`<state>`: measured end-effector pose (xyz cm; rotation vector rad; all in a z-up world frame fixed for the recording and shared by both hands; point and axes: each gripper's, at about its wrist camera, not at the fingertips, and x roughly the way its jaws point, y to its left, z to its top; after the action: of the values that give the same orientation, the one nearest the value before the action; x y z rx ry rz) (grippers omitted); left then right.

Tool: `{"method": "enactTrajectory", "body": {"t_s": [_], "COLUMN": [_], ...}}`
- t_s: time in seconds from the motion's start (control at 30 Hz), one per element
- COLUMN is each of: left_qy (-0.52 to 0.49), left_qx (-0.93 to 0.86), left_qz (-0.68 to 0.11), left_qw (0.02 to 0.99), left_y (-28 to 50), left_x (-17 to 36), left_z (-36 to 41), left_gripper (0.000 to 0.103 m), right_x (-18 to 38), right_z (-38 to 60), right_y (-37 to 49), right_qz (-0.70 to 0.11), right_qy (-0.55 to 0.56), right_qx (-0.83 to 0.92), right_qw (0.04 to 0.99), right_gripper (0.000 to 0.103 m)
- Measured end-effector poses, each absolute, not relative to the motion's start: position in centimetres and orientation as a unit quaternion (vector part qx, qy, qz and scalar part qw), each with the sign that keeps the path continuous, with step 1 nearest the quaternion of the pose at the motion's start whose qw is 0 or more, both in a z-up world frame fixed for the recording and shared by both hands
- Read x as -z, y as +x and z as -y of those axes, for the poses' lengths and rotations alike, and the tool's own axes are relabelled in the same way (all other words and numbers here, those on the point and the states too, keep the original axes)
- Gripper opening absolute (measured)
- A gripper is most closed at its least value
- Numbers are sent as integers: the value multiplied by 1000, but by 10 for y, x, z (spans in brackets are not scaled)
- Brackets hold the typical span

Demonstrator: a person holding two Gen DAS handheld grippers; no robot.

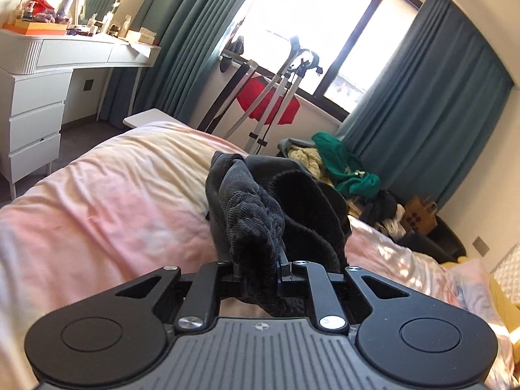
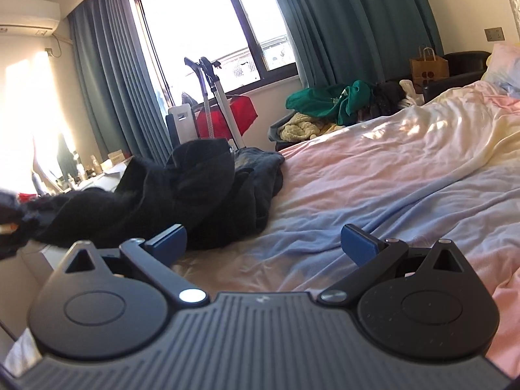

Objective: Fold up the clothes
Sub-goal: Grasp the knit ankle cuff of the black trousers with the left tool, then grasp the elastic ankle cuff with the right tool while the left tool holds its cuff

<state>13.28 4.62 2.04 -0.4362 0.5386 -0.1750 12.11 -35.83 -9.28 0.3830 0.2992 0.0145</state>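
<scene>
A crumpled black garment (image 1: 276, 204) lies on the pink and cream bedspread (image 1: 107, 195). My left gripper (image 1: 258, 269) is shut on a ribbed edge of the black garment and holds it raised, so the cloth hides the fingertips. In the right wrist view the same black garment (image 2: 182, 195) lies heaped at the left on the bedspread (image 2: 373, 178). My right gripper (image 2: 263, 243) is open and empty, low over the bed, just right of the heap; its blue pads (image 2: 357, 242) show.
A white dresser (image 1: 35, 97) with bottles stands at the far left. A garment steamer stand (image 1: 279, 91) and red cloth are by the window. A pile of green and yellow clothes (image 2: 328, 104) lies beyond the bed. A paper bag (image 2: 429, 68) and pillow (image 2: 507, 61) are at right.
</scene>
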Motion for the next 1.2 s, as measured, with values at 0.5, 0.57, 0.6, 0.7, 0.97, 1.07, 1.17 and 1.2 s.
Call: {"method": "enactTrajectory", "body": {"t_s": [0.5,0.57,0.6,0.7,0.97,1.07,1.17,1.2], "left_qy": [-227,-229,-230,-234,-248,-242,-245,-246], "left_qx": [27,20,16,16,19,20,25,26], "left_qz": [-316,-319,-326,-329,-338,-337,-335,-334], "left_qw": [921,919,917,915,908,910,910,909], "left_y": [84,87,92,101,119,126,130,130], "left_x": [46,50,50,50,64,68,69,69], "left_z": [-97,-99,-100,-106,-116,-116,-118,-118], "left_gripper": [18,18,18,18,19,19,19,19], "right_x": [82,79,77,71,82,90,91,91], "right_z": [277,262,254,231,180,167,163,164], "right_y": [112,123,131,156,232,247,247,245], "right_qz": [-180,-182,-182,-182,-213,-212,-206,-204], "right_qy": [51,15,-4,-62,-161,-182,-186,-187], "right_qx": [-100,-103,-102,-99,-76,-63,-46,-38], "right_qw": [977,978,978,976,961,958,960,960], "right_gripper": [103,101,98,98,75,64,42,23]}}
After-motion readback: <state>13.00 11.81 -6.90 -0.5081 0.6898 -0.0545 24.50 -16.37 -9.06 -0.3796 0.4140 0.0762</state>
